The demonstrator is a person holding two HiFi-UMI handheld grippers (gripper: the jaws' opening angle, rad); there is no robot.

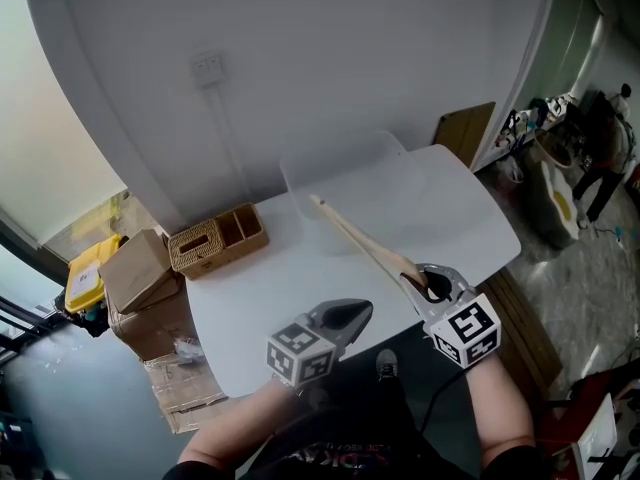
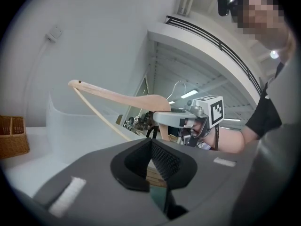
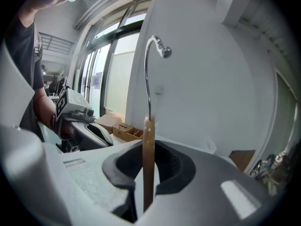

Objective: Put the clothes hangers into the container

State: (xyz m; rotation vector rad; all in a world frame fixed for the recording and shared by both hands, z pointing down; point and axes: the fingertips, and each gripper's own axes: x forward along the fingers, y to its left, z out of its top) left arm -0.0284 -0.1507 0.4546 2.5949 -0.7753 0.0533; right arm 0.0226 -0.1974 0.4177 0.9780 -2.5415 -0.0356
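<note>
A wooden clothes hanger (image 1: 365, 243) with a metal hook (image 3: 150, 74) is held up over the white table (image 1: 250, 308). My right gripper (image 1: 422, 284) is shut on its middle. Its long arm points toward the clear plastic container (image 1: 345, 183) at the back of the table. In the right gripper view the hanger (image 3: 148, 159) stands edge-on between the pads. The left gripper view shows the hanger (image 2: 122, 98) to the side, with the right gripper (image 2: 178, 119) on it. My left gripper (image 1: 362, 310) hovers near the table's front edge, jaws together and nothing in them.
A wicker basket (image 1: 215, 240) with compartments sits at the table's left end. Cardboard boxes (image 1: 140, 268) and a yellow item (image 1: 90, 268) lie beyond that end, lower down. A wooden board (image 1: 465, 128) leans on the wall at the right, with clutter (image 1: 570, 158) on the floor.
</note>
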